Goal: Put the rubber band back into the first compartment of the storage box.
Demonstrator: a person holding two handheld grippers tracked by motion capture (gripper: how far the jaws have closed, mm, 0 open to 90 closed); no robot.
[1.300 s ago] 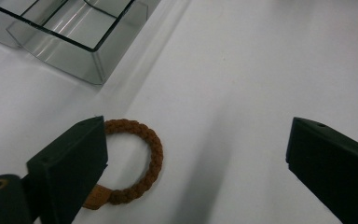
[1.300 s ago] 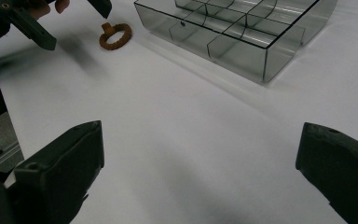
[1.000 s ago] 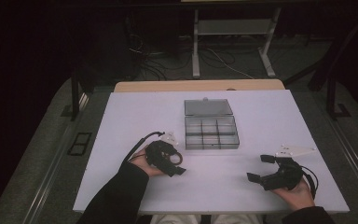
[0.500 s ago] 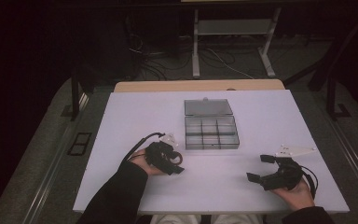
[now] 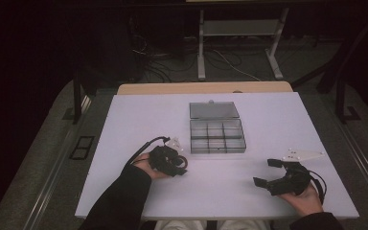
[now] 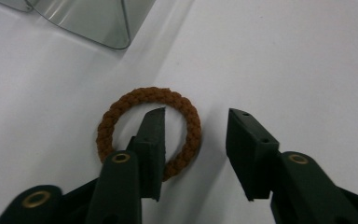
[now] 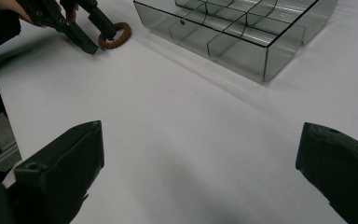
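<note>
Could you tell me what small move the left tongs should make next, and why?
Probably finish closing. The left tongs have just been closing astride the brown braided ring: one jaw stands inside its hole, the other outside, with a gap left, so the cord is not yet pinched.

no readable text, labels or signs

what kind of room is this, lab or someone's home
Most likely a lab or recording workspace, not a home. A plain white table holds a clear compartment box, loose cables run across the floor beyond it, and a metal equipment stand sits at the back.
</note>
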